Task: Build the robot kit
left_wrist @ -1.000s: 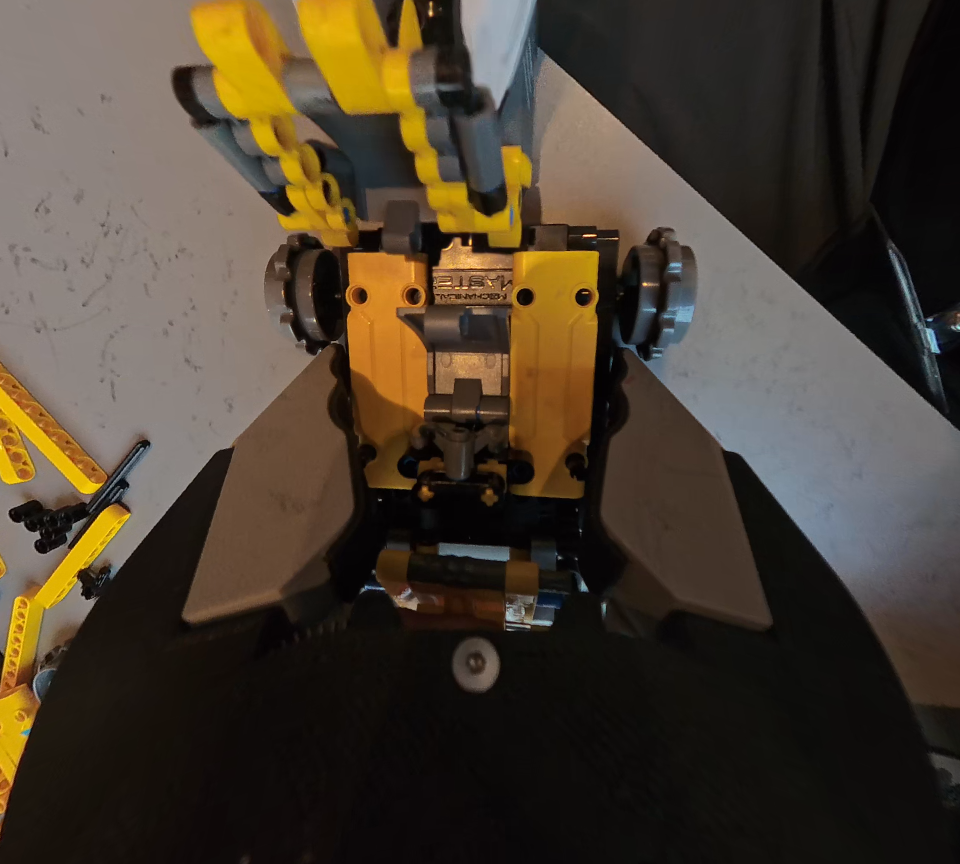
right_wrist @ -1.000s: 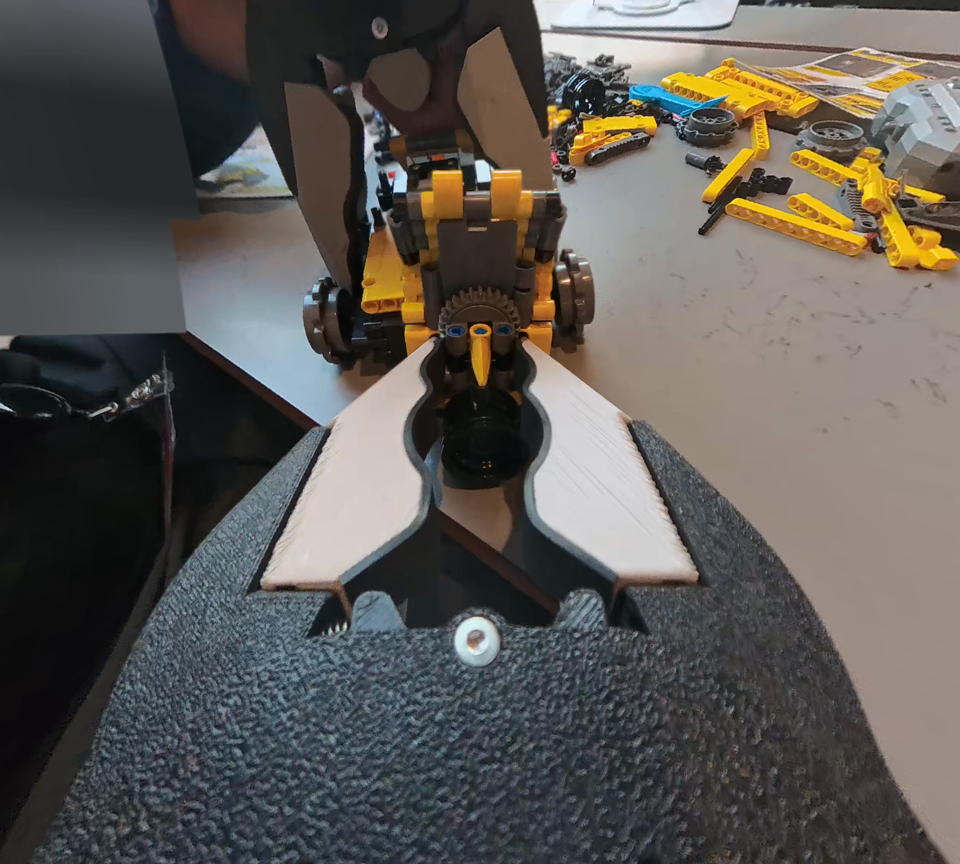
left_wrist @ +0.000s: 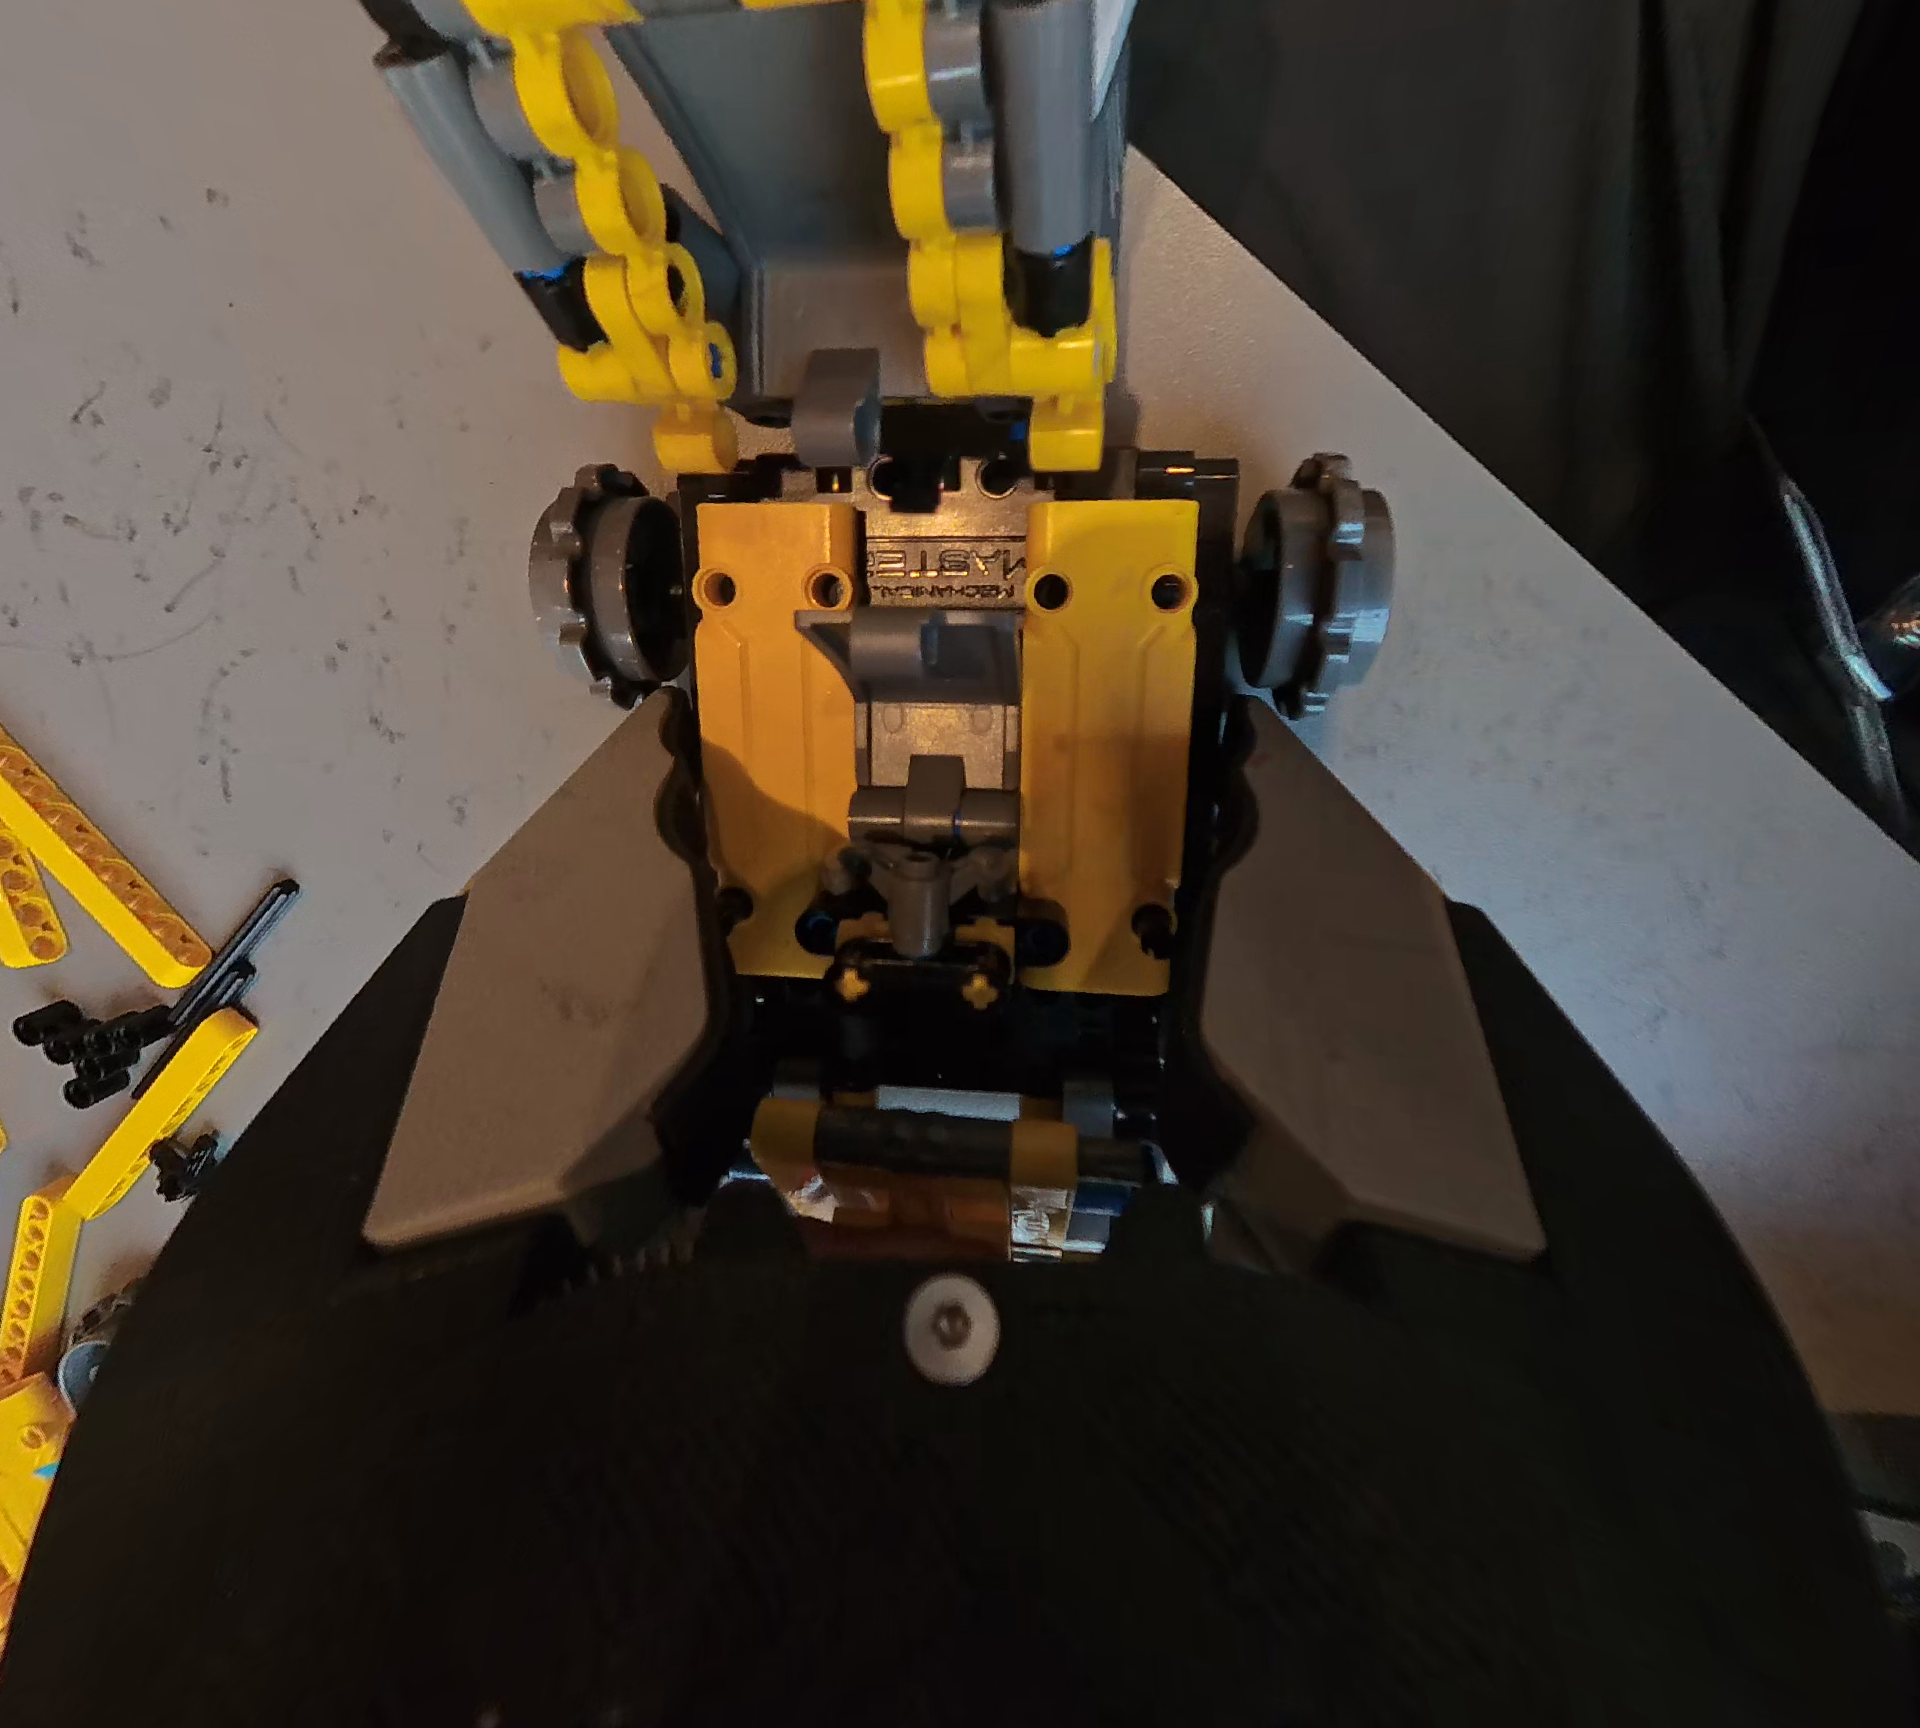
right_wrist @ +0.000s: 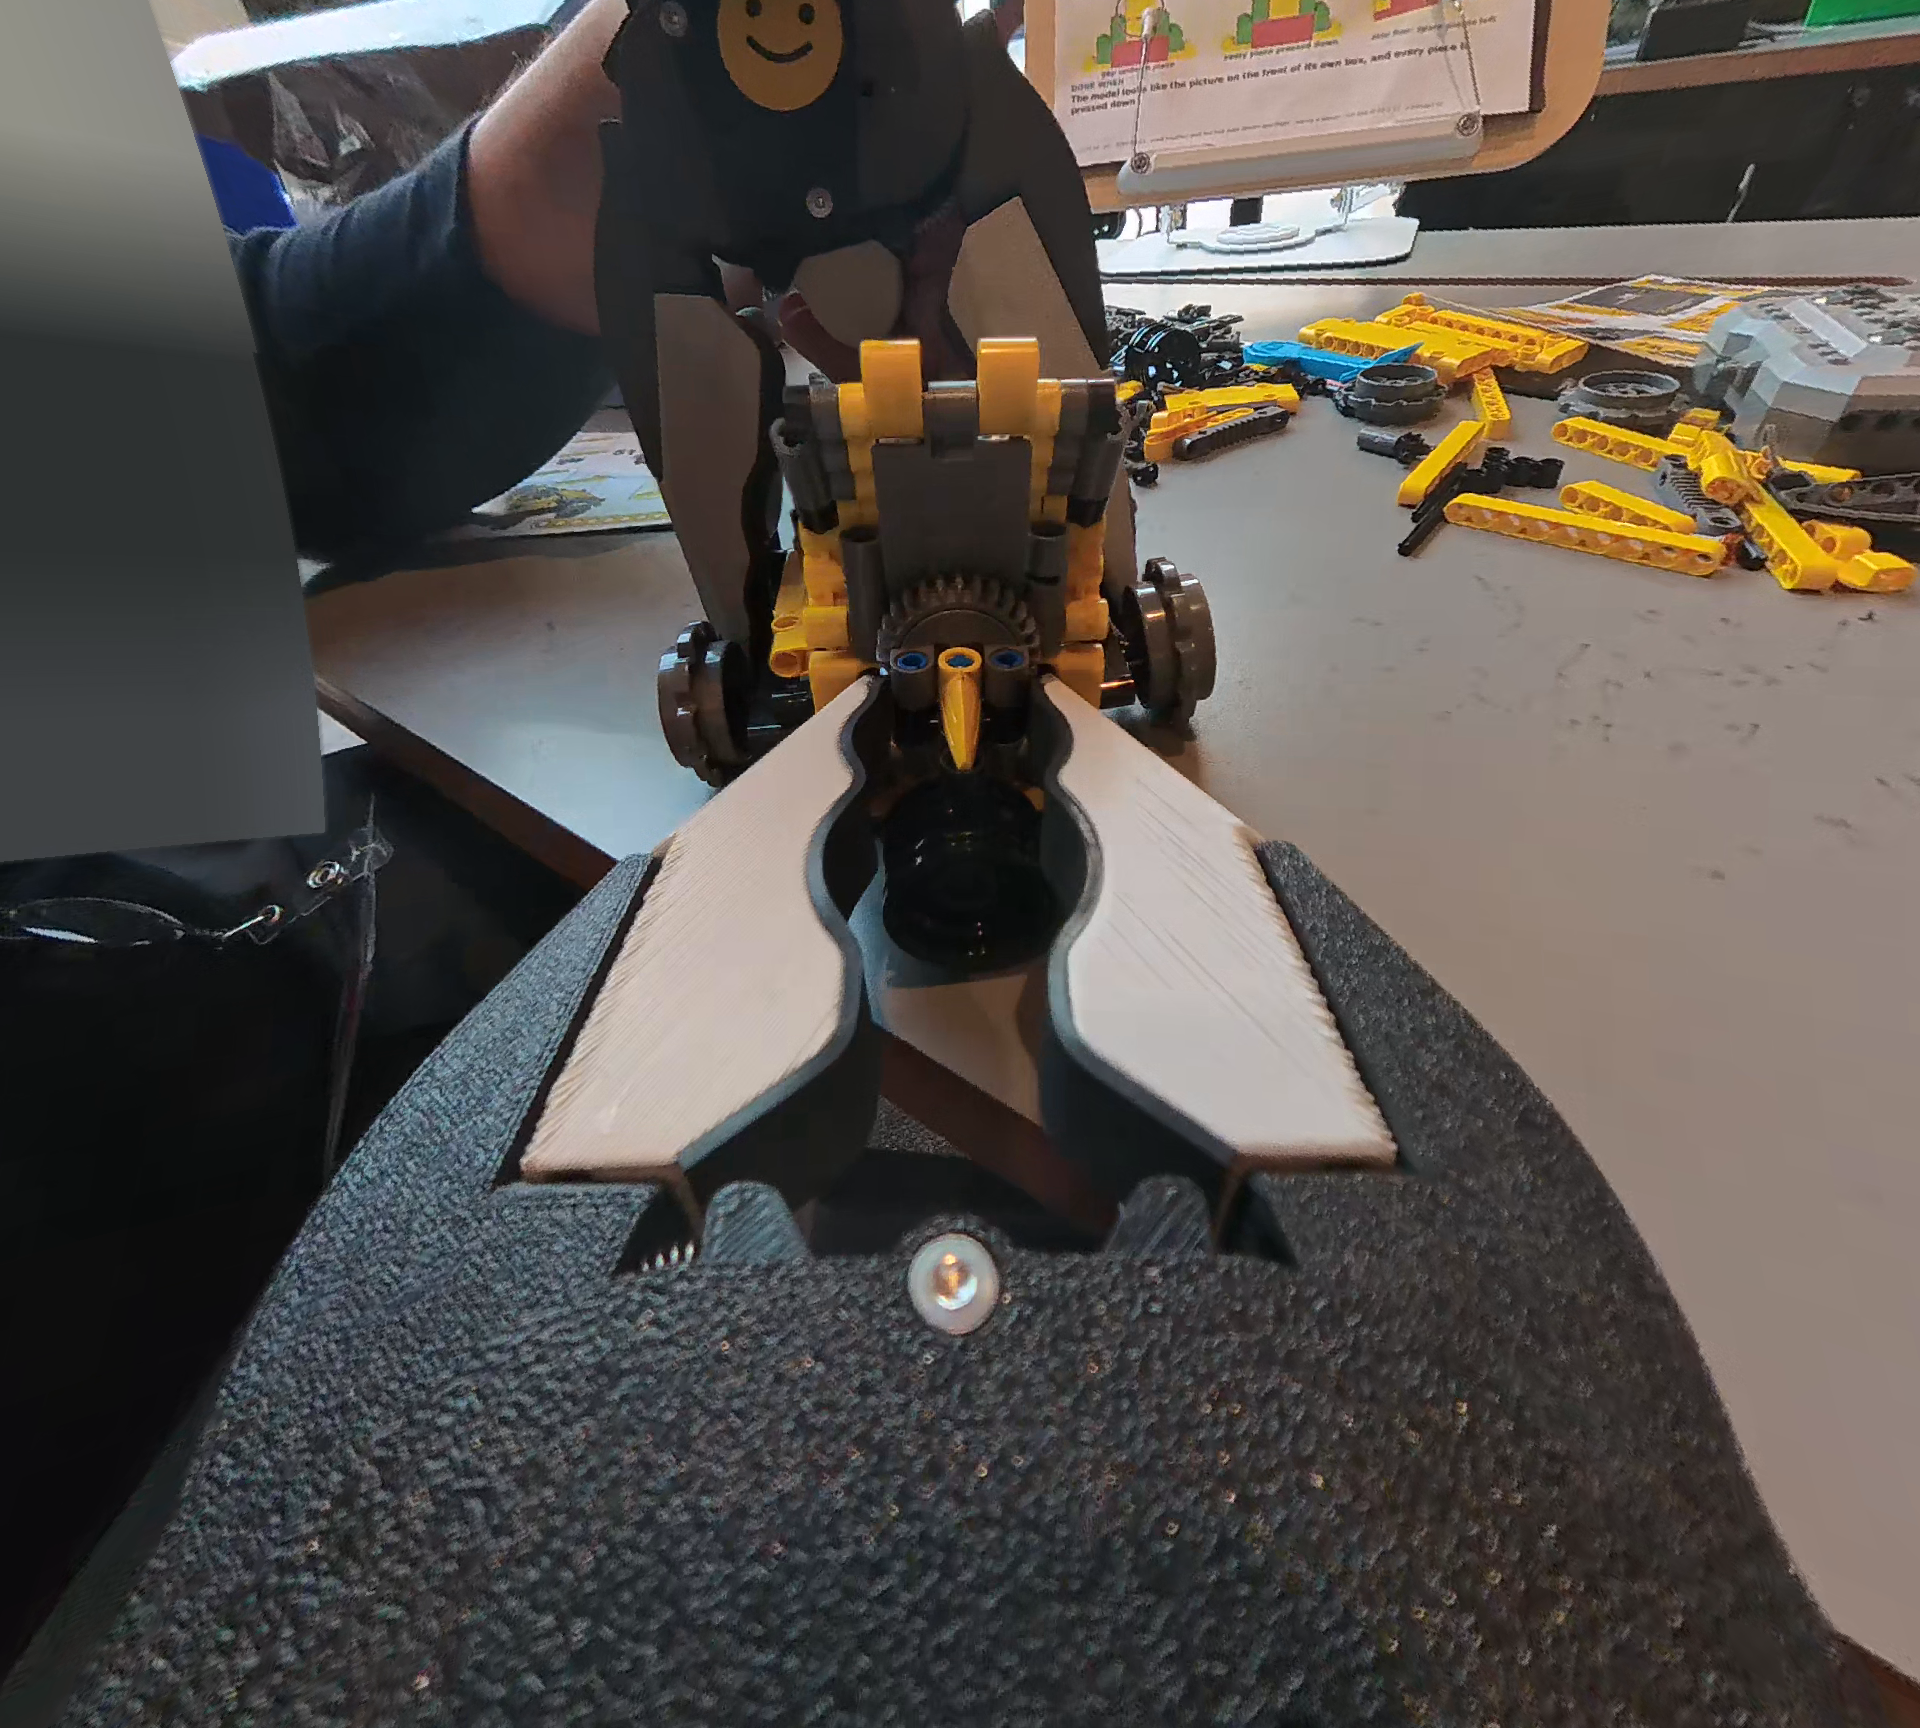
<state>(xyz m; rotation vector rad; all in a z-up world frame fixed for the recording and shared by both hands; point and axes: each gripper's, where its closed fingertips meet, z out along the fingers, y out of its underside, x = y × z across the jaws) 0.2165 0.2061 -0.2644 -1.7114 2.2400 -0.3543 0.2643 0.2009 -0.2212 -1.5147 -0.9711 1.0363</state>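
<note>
Yellow brick vehicle [right_wrist: 935,556] at table [right_wrist: 1455,847] edge, rigid yet liable to pop apart, best held by chassis: clamped between left gripper [left_wrist: 951,847] jaws, right gripper [right_wrist: 961,722] closed on black wheel [right_wrist: 961,878], now nearer than before, loose beams [right_wrist: 1579,525] beyond.

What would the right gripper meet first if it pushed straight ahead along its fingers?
Probably the grey toothed gear on the near end of the yellow and grey brick-built vehicle; the right gripper, holding a black round part, already looks very close, though depth is unclear.
</note>
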